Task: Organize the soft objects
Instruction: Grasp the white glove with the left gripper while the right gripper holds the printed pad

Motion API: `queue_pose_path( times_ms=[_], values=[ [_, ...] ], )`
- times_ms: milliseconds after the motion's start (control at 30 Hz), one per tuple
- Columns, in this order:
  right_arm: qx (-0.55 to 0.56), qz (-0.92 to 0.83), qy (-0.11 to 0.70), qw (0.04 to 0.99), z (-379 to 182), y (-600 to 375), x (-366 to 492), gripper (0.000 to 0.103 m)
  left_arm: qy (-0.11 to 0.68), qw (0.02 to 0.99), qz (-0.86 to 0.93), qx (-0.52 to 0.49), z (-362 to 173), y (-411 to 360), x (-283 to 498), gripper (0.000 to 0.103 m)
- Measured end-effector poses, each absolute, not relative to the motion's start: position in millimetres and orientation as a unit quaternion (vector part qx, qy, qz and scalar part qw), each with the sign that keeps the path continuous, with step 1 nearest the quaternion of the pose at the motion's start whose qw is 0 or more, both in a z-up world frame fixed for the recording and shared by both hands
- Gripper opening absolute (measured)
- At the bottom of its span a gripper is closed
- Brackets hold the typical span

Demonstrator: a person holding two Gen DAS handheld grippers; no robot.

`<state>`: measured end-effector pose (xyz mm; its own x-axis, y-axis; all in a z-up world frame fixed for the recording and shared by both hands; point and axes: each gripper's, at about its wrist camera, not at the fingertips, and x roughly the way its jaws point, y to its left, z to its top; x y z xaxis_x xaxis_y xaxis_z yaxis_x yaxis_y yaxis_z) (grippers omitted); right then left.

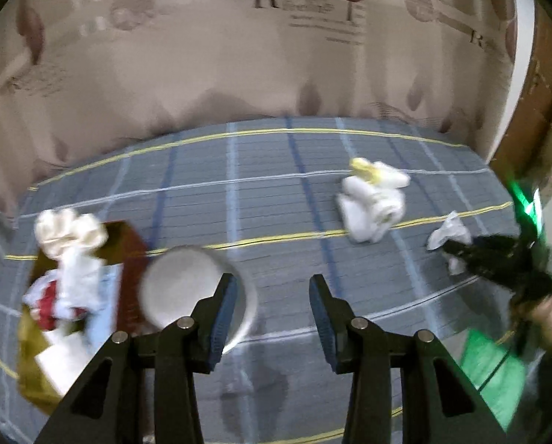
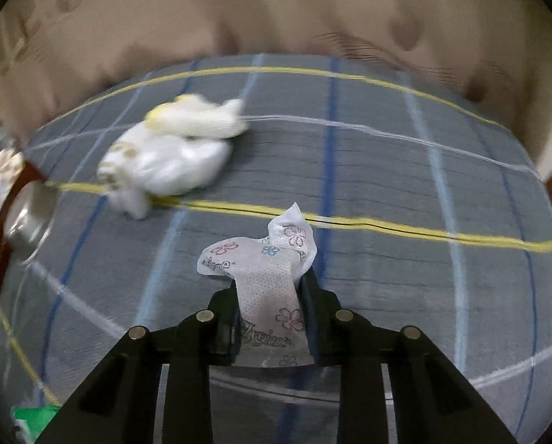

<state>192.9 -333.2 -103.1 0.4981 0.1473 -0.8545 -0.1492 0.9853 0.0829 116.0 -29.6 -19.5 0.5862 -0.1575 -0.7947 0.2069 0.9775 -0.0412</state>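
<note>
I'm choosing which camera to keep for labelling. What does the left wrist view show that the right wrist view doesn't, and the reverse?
Only the left wrist view: the open left gripper, empty, the brown box's soft contents, a printed beige backdrop.

Only the right wrist view: floral print on the white wrapped packet, pinched by the right gripper.

Both: the grey plaid cloth, the white rolled bundle, the round white container.
</note>
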Motion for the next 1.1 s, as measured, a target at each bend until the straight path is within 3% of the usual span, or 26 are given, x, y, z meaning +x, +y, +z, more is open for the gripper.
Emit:
queue_pose_path(
  times_ms=[100,267,667,1100],
  values=[
    [0.006,0.082,0.482,0.872,-105.8,-334.1,190.9,0.025,0.456,0.880,-0.131,0.002,-20.1,-50.0,133.9,0.042],
    [0.000,0.077,0.461,0.884,-105.7,-331.1,183.9,0.027,0.469,0.869,-0.152,-0.034,-21.4,-80.4,162.0,0.053],
    [0.015,0.087,0.456,0.886,-106.5,-334.0,185.2,0.031,0.530,0.835,-0.140,-0.054,-58.8,-143.7,232.4,0.054],
    [0.034,0.096,0.455,0.885,-106.2,-339.2,185.4,0.031,0.523,0.843,-0.116,-0.047,-80.9,-117.3,231.9,0.054]
  ],
)
